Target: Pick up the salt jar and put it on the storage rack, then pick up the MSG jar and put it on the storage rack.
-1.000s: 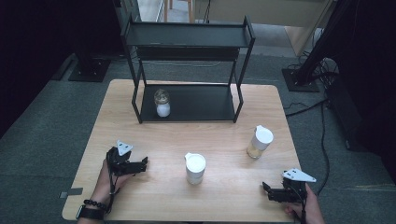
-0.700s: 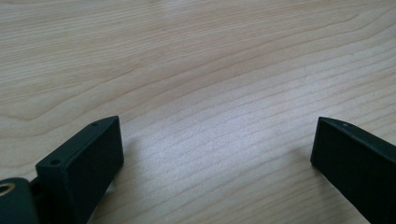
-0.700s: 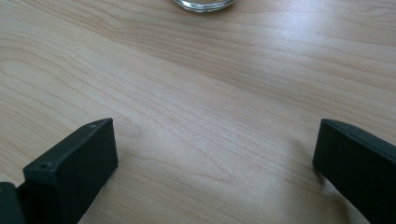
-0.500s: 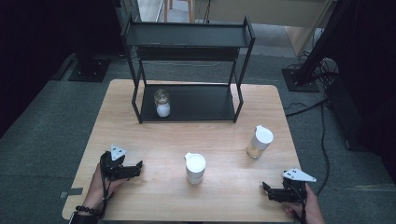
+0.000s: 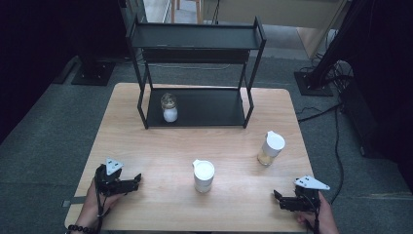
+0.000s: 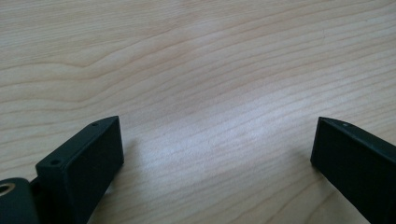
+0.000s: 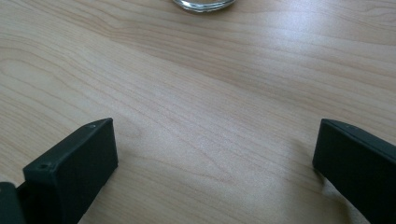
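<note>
My left gripper [image 5: 138, 180] rests low over the table's near left corner, held by a hand, jaws wide apart; in the left gripper view [image 6: 215, 149] there is bare wood between them. At the near right, my right gripper [image 5: 276, 196] is also open and points left. Its own view [image 7: 215, 149] has wood grain between the jaws and a jar's glass base [image 7: 203, 3] at the top edge. A white-lidded jar [image 5: 203, 175] stands at the table's middle front. A second white-lidded jar [image 5: 271, 147] with tan contents stands to the right.
A black two-tier rack [image 5: 195, 41] stands at the back of the wooden table [image 5: 160, 146]. A small glass jar [image 5: 169, 107] with white contents sits on the left of its lower shelf. Dark stands and cables lie on the floor around the table.
My left gripper has drawn back toward the near edge and slightly left. The right gripper and the jars have not moved.
</note>
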{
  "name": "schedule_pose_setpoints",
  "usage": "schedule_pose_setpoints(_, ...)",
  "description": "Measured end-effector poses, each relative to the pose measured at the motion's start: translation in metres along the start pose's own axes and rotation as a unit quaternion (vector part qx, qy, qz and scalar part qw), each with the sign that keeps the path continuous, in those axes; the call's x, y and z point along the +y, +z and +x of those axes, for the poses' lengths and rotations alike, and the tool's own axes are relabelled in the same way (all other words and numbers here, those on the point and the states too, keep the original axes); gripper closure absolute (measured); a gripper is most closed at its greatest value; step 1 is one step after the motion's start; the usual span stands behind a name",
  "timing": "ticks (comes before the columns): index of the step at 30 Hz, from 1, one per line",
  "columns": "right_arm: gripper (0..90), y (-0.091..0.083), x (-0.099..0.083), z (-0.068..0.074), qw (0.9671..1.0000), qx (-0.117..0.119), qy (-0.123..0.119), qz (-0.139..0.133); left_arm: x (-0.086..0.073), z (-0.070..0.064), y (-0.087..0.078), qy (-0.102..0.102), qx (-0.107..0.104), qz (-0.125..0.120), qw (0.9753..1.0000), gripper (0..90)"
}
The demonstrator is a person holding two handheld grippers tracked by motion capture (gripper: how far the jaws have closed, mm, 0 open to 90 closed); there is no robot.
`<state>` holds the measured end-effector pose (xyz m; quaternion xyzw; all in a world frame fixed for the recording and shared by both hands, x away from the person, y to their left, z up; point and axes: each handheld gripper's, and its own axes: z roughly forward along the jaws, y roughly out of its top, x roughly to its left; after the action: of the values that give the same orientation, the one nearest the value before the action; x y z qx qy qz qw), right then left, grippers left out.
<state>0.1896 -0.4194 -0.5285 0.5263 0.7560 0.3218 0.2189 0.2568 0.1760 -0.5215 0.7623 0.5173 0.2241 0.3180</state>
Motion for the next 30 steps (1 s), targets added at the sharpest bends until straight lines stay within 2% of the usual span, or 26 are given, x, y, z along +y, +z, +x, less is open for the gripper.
schedule_pose_setpoints(15, 0.0, 0.000, 0.000, 0.000, 1.0000, -0.006, 0.006, 0.000, -0.016, 0.009, -0.016, -0.004, 0.003, -0.001, 1.0000, 2.5)
schedule_pose_setpoints(30, 0.0, 0.000, 0.000, 0.001, 0.9999, -0.010, 0.005, -0.002, -0.019, 0.012, -0.019, -0.003, 0.002, -0.001, 1.0000, 2.5)
